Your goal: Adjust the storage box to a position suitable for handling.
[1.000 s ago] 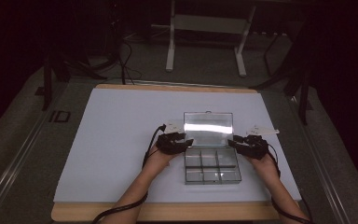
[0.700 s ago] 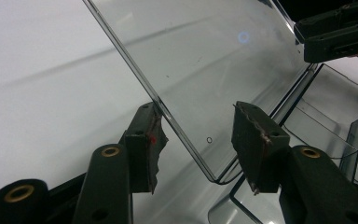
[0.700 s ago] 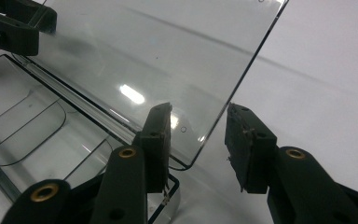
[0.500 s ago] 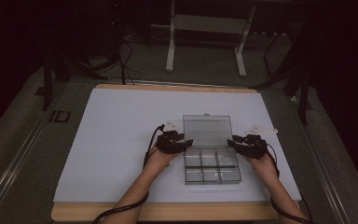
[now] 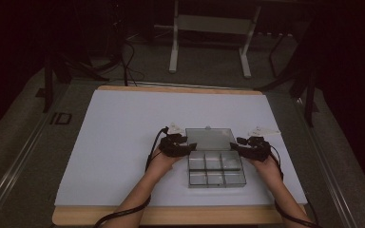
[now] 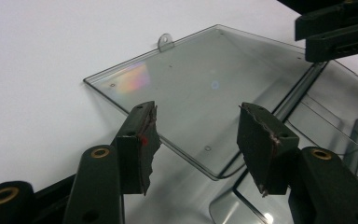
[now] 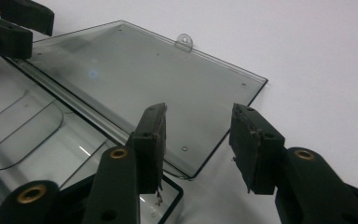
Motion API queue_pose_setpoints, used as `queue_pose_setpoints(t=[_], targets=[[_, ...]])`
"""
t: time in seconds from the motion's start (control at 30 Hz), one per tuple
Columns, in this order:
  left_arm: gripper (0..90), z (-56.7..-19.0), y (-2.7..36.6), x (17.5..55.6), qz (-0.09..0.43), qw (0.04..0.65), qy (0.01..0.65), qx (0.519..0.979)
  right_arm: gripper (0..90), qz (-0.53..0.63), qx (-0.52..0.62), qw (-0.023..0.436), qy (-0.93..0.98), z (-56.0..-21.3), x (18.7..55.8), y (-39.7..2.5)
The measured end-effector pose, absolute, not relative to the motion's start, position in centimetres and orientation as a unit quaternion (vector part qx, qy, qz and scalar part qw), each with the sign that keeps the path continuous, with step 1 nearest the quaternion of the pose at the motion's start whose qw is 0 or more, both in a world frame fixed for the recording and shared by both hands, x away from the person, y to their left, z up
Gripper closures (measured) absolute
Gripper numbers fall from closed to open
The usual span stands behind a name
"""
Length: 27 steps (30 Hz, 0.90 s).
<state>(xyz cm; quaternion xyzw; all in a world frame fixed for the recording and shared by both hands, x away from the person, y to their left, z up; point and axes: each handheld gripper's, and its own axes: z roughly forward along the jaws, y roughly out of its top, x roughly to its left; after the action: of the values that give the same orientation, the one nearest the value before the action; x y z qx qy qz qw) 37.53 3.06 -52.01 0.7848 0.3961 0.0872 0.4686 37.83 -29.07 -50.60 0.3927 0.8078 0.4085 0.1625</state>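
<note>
A clear plastic compartment box (image 5: 216, 170) stands open near the table's front, its several compartments looking empty. Its lid (image 5: 209, 138) is folded back behind it, flat or nearly flat on the white table, with a small hanging tab (image 6: 165, 42) at the far edge. My left gripper (image 5: 178, 145) is at the lid's left corner and my right gripper (image 5: 252, 147) at its right corner. In the left gripper view the left gripper (image 6: 198, 121) is open over the lid (image 6: 205, 88). The right gripper (image 7: 198, 116) is also open above the lid's corner (image 7: 135, 79), holding nothing.
The white tabletop (image 5: 123, 142) spreads wide to the left of and behind the box. Its wooden front edge (image 5: 171, 214) runs under the forearms. A metal stand (image 5: 209, 28) and cables sit on the dark floor beyond the table.
The lid has swung back from a raised, glaring tilt to lie low behind the box. Both grippers stayed at its corners, shifting slightly.
</note>
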Motion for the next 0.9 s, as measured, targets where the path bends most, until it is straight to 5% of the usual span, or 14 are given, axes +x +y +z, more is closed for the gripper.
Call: queue_pose_setpoints(t=[0.3, 0.57, 0.9], targets=[[33.2, -51.0, 4.0, 37.1, 0.104, 0.476, 0.390, 0.781, 52.2, 0.408, 0.379, 0.159, 0.815, -49.6, 37.9, -29.1], [8.6, -50.7, 4.3, 36.6, 0.101, 0.477, 0.366, 0.793, 52.8, 0.402, 0.364, 0.166, 0.824, -49.2, 37.8, -29.5], [3.2, -51.0, 4.8, 35.6, 0.105, 0.481, 0.341, 0.801, 52.6, 0.404, 0.355, 0.162, 0.827, -48.8, 37.4, -30.3]])
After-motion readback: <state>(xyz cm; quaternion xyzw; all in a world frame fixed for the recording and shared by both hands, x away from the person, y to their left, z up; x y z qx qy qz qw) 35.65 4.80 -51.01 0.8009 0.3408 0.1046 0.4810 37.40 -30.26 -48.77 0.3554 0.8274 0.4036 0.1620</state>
